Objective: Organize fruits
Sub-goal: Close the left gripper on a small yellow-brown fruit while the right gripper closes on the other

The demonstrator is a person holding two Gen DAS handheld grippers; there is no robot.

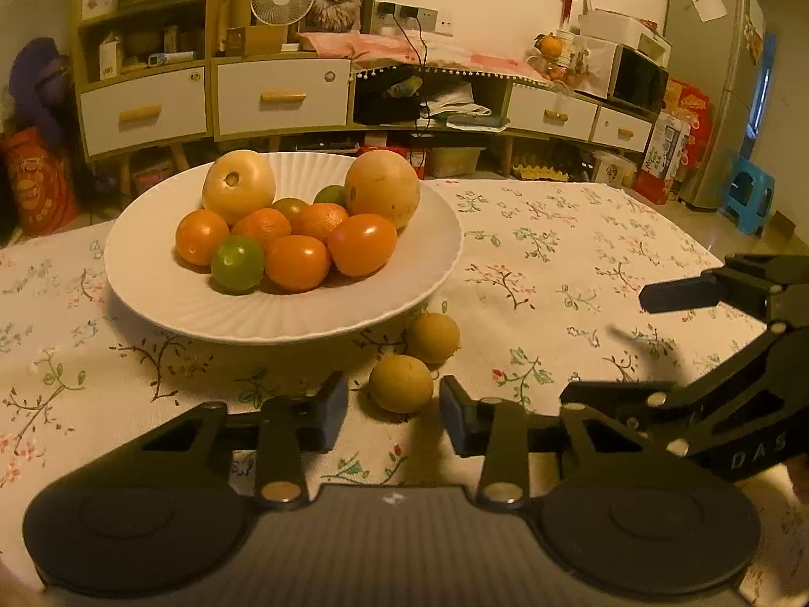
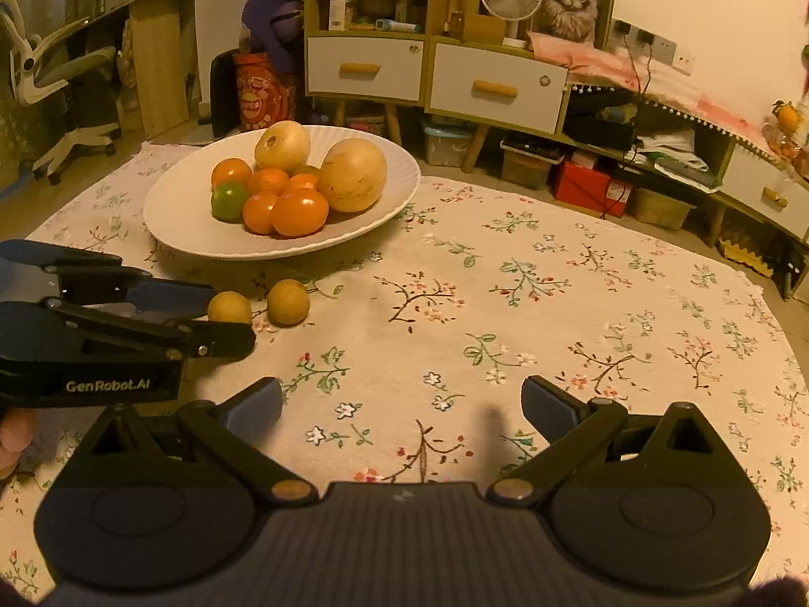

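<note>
- The white plate (image 1: 151, 298) sits on the left of the worktop (image 1: 556, 263), heaped with oranges (image 1: 297, 262), a green fruit (image 1: 237, 264) and two big pale round fruits (image 1: 383, 188); it looks nearly full.
- Just in front of the plate's rim two small brown fruits lie loose on the flowered cloth, close together; the nearer brown fruit (image 1: 400, 383) lies just ahead of the left gripper (image 1: 393, 412), on the line of the gap between its spread fingers, not yet pinched; the farther brown fruit (image 1: 433, 337) waits behind it.
- Likely step: picking up the nearer fruit to add to the plate; the next move calls for easing forward, closing gently on the round skin, then lifting over the rim.
- The right gripper (image 2: 402, 404) hangs spread wide over bare cloth, holding nothing.
- Only the right view shows the left gripper from the side, level with the fruit (image 2: 229, 307); only the left view shows the fruit centred between the fingers.
</note>
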